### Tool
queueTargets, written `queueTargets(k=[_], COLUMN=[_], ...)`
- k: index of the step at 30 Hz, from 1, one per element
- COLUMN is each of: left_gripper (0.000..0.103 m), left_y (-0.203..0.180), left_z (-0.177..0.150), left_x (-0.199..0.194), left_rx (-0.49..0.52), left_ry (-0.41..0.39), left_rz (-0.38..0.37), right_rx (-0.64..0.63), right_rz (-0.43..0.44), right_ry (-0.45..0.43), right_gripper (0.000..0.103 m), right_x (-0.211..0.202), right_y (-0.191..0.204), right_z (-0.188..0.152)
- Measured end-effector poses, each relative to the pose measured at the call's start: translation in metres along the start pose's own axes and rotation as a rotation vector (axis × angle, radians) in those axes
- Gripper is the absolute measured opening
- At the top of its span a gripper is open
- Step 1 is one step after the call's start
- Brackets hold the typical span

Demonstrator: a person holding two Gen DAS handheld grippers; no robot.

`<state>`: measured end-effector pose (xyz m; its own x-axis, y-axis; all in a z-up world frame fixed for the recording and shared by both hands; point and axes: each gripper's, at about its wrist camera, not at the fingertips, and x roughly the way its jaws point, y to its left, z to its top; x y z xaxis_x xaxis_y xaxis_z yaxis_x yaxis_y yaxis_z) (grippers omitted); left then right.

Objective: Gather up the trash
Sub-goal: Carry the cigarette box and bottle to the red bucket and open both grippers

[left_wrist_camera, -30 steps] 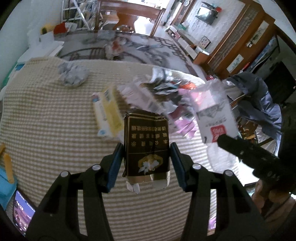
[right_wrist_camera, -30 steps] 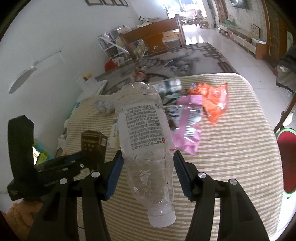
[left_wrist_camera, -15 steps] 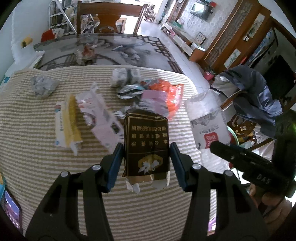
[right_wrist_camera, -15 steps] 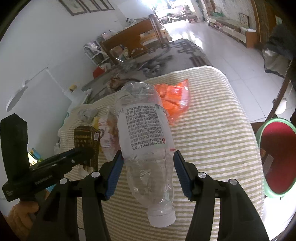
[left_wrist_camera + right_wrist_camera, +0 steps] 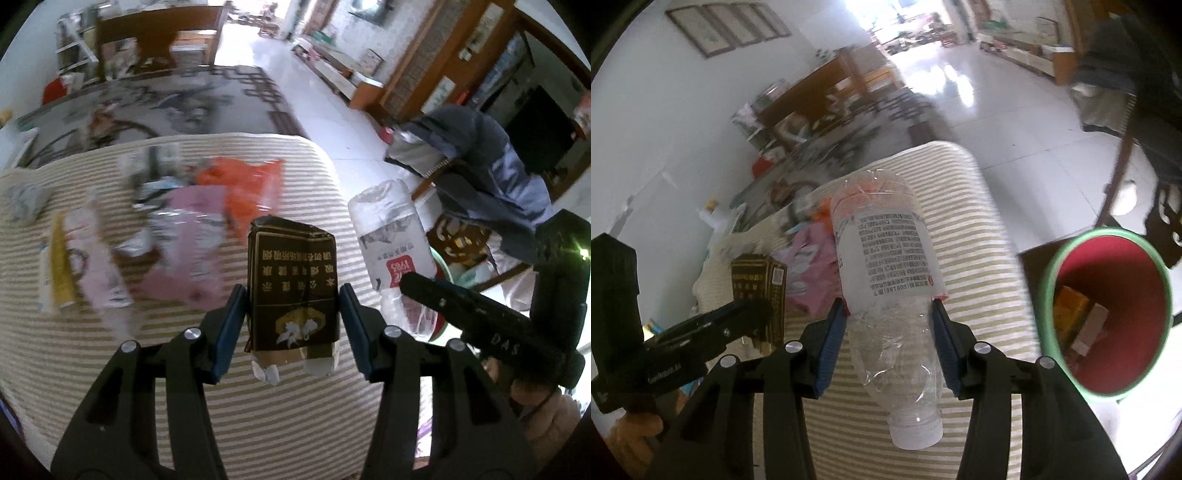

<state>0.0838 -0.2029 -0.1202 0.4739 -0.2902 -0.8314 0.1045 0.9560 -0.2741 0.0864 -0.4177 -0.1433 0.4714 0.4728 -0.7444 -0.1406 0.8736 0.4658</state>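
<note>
My left gripper is shut on a crushed black cigarette pack with gold print, held above the striped table. My right gripper is shut on a clear plastic bottle, cap toward the camera. The bottle also shows in the left wrist view, and the pack in the right wrist view. A red bin with a green rim stands on the floor right of the table, with boxes inside. Pink and orange wrappers lie on the table.
A yellow-white carton and crumpled paper lie at the table's left. A chair with a grey-blue jacket stands right of the table beside the bin. A patterned rug and wooden furniture lie beyond.
Both grippers have swung to the right with their loads. The red bin has come fully into the right wrist view, and the table's right edge is now closer.
</note>
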Motion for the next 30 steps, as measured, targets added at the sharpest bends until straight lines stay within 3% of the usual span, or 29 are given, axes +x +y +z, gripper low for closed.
queueTargets(k=[13, 20, 21, 24, 26, 30], left_gripper=[0.049, 0.049, 0.051, 0.073, 0.073, 0.073], left_y=[-0.132, -0.188, -0.194, -0.204, -0.205, -0.205], left_z=[0.029, 0.03, 0.031, 0.033, 0.033, 0.033], left_x=[0.077, 0.119, 0.123, 0.134, 0.136, 0.13], left_rx=[0.209, 0.273, 0.279, 0.275, 0.26, 0.298], left_ry=[0.071, 0.157, 0.168, 0.196, 0.206, 0.193], left_rz=[-0.175, -0.258, -0.267, -0.273, -0.293, -0.263], right_rx=[0.315, 0.386, 0.396, 0.421, 0.428, 0.433], right_rz=[-0.166, -0.219, -0.227, -0.25, -0.263, -0.267], right_ry=[-0.108, -0.145, -0.154, -0.184, -0.201, -0.21], right_gripper=[0.045, 0.047, 0.048, 0.064, 0.066, 0.066], right_x=[-0.061, -0.079, -0.081, -0.088, -0.091, -0.094], right_y=[-0.144, -0.182, -0.185, -0.196, -0.2, -0.2], right_z=[-0.006, -0.008, -0.009, -0.009, -0.01, -0.009])
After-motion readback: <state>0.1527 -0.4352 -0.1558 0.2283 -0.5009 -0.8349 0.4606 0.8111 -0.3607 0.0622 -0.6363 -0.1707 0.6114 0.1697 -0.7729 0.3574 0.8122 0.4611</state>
